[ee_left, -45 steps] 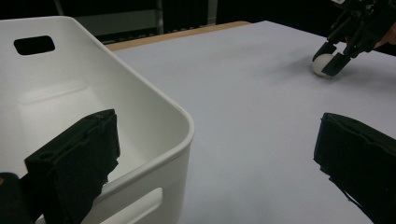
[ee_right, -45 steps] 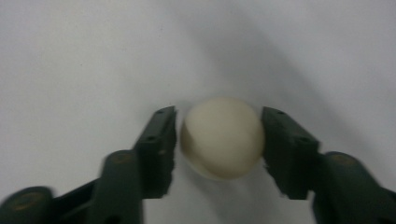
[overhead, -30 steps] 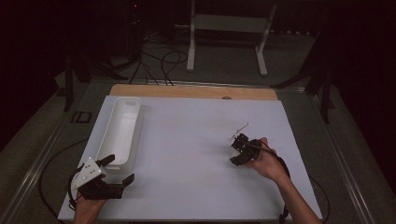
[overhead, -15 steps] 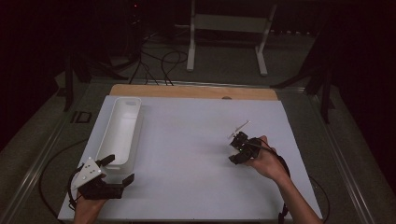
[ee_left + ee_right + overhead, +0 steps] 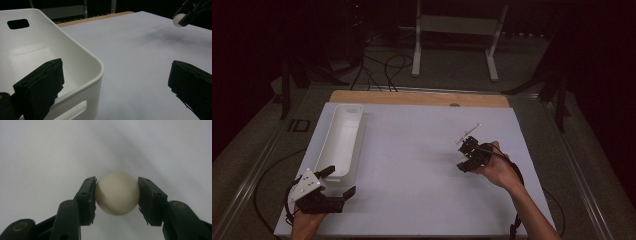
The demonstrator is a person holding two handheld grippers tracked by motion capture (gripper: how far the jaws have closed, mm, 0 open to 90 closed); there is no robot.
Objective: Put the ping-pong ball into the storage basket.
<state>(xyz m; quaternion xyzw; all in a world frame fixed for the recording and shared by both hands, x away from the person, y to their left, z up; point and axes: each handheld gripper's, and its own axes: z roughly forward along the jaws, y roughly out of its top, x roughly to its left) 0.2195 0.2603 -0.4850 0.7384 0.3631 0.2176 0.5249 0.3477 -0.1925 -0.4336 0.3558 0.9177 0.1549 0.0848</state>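
The ball (image 5: pixel 117 193) sits clamped between the jaws of my right hand-held gripper (image 5: pixel 470 156), lifted just off the white tabletop (image 5: pixel 412 165) on its right side, barely shifted from a second ago. My left hand-held gripper (image 5: pixel 332 190) stays put, jaws wide apart, at the near end of the bin (image 5: pixel 343 140).

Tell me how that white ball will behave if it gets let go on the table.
The ball is round and smooth, so it would likely roll. It looks light, maybe hollow. The right claw pinches only its sides, so it could slip.
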